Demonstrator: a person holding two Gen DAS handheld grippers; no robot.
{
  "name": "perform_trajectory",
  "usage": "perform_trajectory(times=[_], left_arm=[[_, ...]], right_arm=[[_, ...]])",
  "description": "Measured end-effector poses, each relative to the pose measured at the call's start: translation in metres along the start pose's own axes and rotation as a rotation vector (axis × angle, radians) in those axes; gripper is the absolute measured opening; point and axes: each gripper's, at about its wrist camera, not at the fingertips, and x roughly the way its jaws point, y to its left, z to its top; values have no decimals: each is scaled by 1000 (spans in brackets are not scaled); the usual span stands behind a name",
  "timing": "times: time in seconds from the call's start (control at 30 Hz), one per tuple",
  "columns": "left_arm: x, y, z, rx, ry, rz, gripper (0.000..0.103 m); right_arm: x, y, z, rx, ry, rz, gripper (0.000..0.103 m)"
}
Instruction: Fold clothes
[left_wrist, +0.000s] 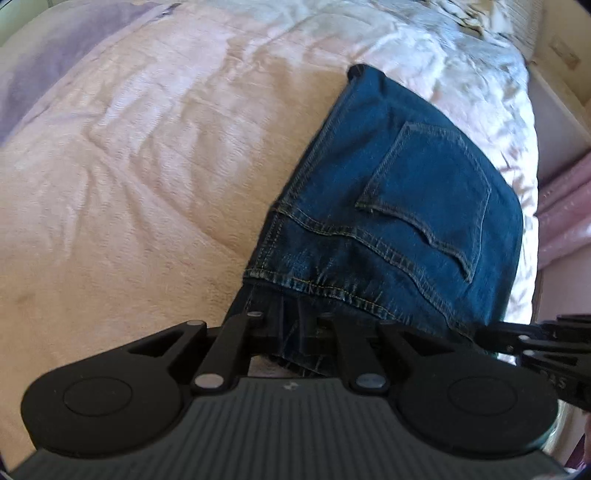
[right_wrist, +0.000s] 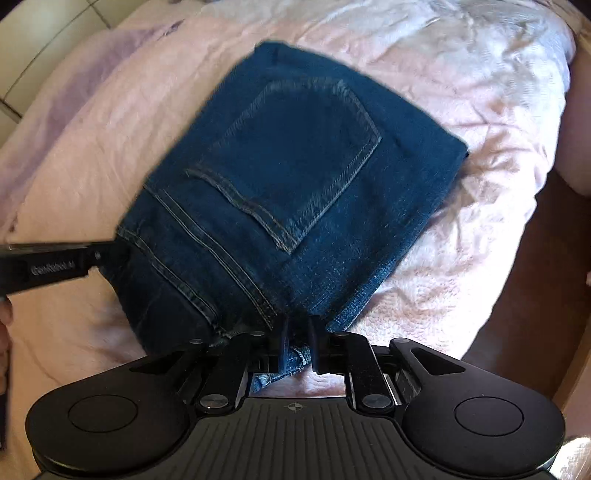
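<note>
Denim jeans (right_wrist: 295, 177), folded and pocket-up on the pink bedspread (left_wrist: 129, 166), are pinched at their near edge by the left gripper (left_wrist: 291, 332) and right gripper (right_wrist: 299, 345), both clamped narrow; uneven pull could spill the layers.

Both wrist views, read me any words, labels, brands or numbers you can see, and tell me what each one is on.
Blurred white lettering on the side of the left gripper, seen in the right wrist view: a brand-like word, too smeared to read for certain.
Partial characters on the right gripper, seen in the left wrist view: they look like "AS", the rest is cut off.
The jeans show stitching only, no label or tag.
The pink bedspread carries no text.
</note>
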Motion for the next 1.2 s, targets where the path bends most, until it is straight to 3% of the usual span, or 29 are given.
perform_trajectory(times=[0.1,0.17,0.2,0.23,0.43,0.6,0.83,1.2], left_arm=[[-23,0,9,-18,14,37,8],[-40,-4,11,-12,18,72,11],[-49,-6,13,-11,16,81,13],[-57,-10,15,-10,10,84,13],[-101,-31,16,-28,-24,64,22],[-128,-53,7,-41,-59,75,24],[-164,-90,-28,-50,-110,99,26],[-229,-152,-93,-71,-213,123,32]], right_arm=[[-26,1,1,-22,-17,26,16],[-36,-1,0,-3,6,29,33],[-41,-2,0,11,21,29,49],[-46,-4,0,26,24,33,52],[-95,-5,10,11,-60,50,52],[-118,0,2,-43,-65,63,53],[-159,-6,-33,-118,-120,74,53],[-218,-34,-92,-112,-189,119,53]])
